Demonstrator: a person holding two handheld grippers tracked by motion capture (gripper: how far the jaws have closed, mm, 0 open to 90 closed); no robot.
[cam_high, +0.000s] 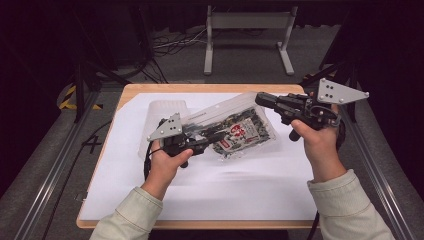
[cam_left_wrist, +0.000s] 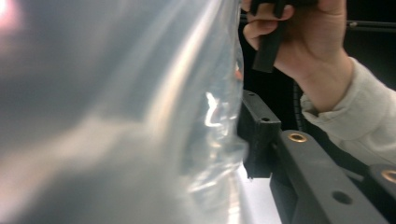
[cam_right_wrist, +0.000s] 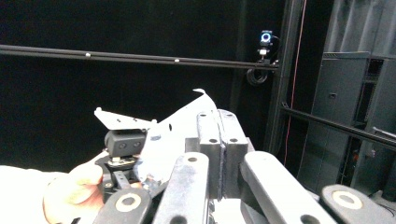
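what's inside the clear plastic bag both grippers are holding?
Inside the clear plastic zip bag: dark shredded pieces and a label with red and white print. The left gripper covers part of the contents; label text is too small to read.

Cream sleeves (cam_high: 345, 200); black grippers with 2 grey three-cornered plates (cam_high: 338, 91).

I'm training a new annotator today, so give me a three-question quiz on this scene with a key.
1. True or false: the right tongs are shut on the clear bag.
2. What holds the bag's lower edge: A) left tongs B) a bare hand C) nothing?
3. What covers the table?

Key: 1. True, pinching its top corner. 2. A. 3. A white sheet.
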